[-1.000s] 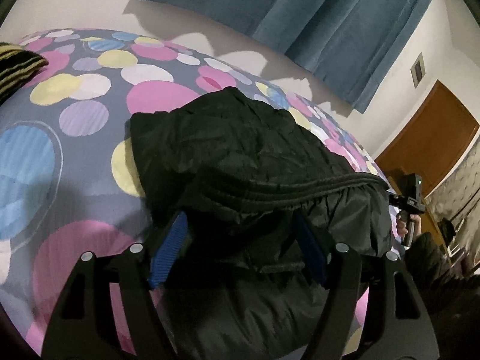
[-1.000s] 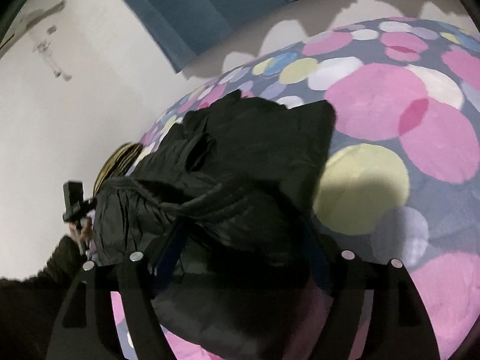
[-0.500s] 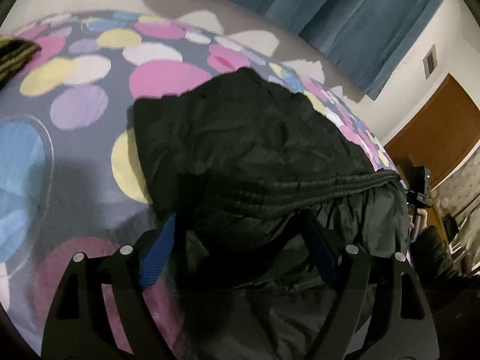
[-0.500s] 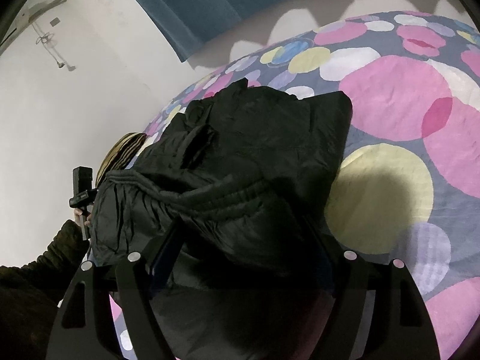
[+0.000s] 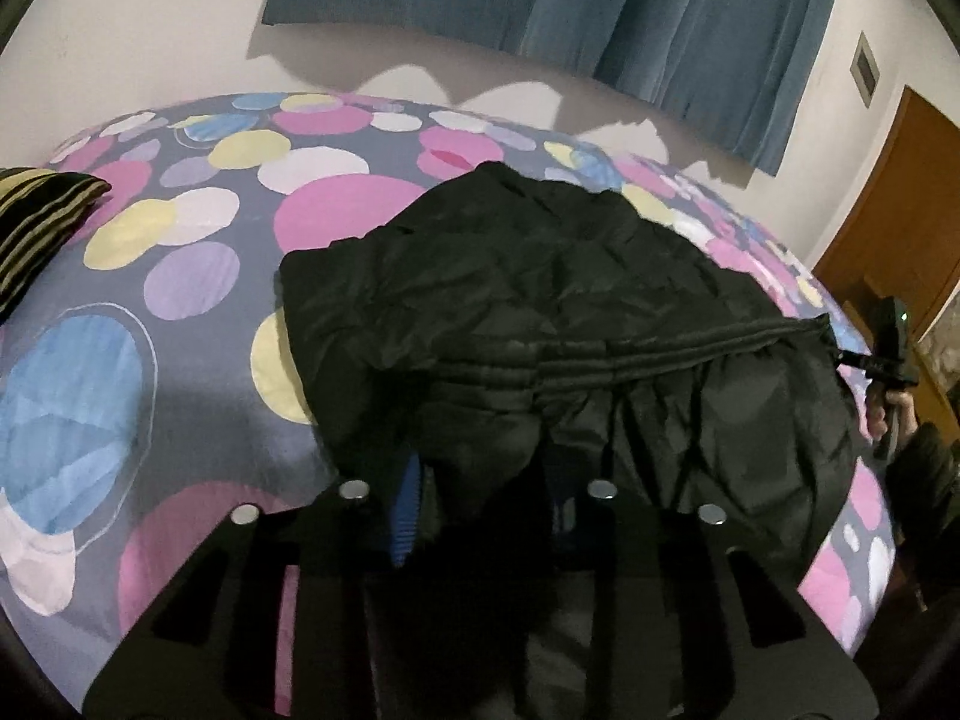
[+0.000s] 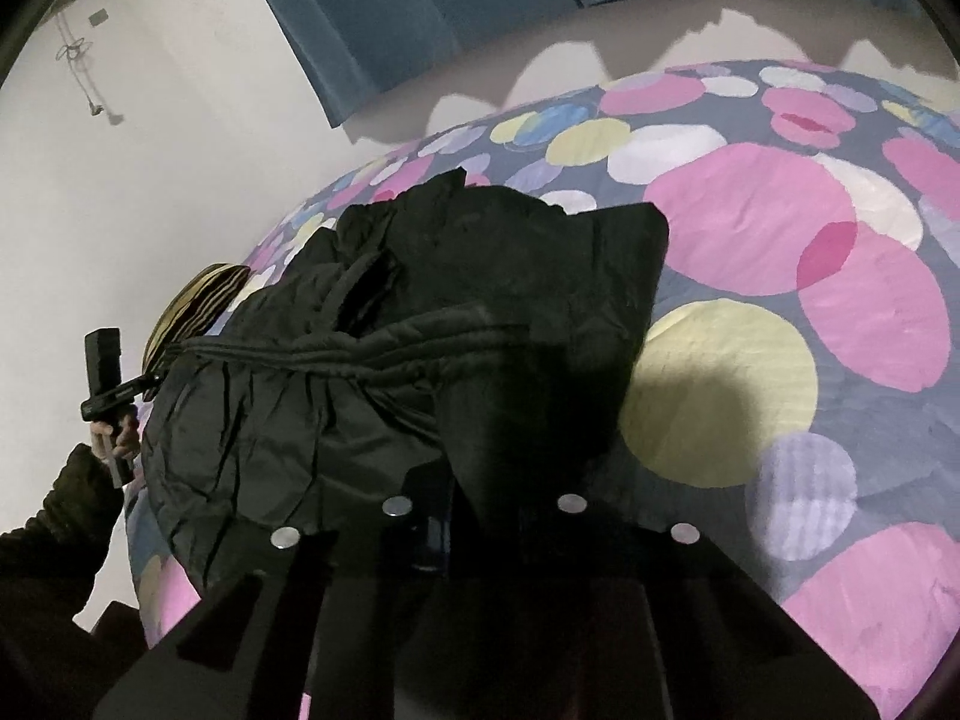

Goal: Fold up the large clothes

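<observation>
Jacket (image 5: 540,312), black and padded, lies on the spotted bedspread (image 5: 198,276) ahead of both tongs. Left gripper (image 5: 486,498) and right gripper (image 6: 480,510) have just closed narrow on its near hem, evidently to lift it for folding.

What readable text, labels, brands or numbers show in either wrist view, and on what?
None can be read.
Black padded jacket: no label or logo visible.
Grey bedsheet with coloured circles: pattern only, no lettering.
Small grey wall plate: too small and blurred to tell.
Blue curtain: plain.
</observation>
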Demonstrator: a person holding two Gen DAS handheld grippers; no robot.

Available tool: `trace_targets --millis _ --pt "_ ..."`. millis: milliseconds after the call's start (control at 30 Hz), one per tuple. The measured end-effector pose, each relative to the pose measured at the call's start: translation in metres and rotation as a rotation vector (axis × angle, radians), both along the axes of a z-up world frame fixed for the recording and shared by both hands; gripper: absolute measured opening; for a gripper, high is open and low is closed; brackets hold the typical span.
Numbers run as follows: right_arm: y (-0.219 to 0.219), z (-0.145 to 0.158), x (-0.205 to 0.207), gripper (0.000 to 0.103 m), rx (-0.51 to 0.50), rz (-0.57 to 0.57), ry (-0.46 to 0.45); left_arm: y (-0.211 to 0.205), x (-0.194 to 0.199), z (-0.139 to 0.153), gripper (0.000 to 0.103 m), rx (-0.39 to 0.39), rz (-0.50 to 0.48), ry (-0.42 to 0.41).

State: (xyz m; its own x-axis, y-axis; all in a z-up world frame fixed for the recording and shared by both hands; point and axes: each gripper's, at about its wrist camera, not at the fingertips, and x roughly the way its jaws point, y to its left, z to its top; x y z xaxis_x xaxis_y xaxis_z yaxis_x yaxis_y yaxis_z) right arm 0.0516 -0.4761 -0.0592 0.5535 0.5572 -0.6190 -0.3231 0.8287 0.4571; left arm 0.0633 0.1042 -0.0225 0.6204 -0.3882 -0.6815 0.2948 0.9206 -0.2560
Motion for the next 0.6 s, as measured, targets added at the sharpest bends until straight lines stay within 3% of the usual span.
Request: trace_targets --millis 167,400,600 --pt "0.001 0.017 -0.009 0.010 -0.006 -0.038 -0.047 -0.008 -0.011 0.010 0.017 0.023 0.014 -0.030" --pt "0.003 0.054 -0.027 0.009 -0.025 -0.066 -0.149 -0.015 -0.028 0.041 0.014 0.040 0.057 -0.120" --pt "0.004 0.073 -0.010 0.009 -0.034 -0.091 -0.184 -0.021 -0.015 0.067 0.014 0.079 0.081 -0.158"
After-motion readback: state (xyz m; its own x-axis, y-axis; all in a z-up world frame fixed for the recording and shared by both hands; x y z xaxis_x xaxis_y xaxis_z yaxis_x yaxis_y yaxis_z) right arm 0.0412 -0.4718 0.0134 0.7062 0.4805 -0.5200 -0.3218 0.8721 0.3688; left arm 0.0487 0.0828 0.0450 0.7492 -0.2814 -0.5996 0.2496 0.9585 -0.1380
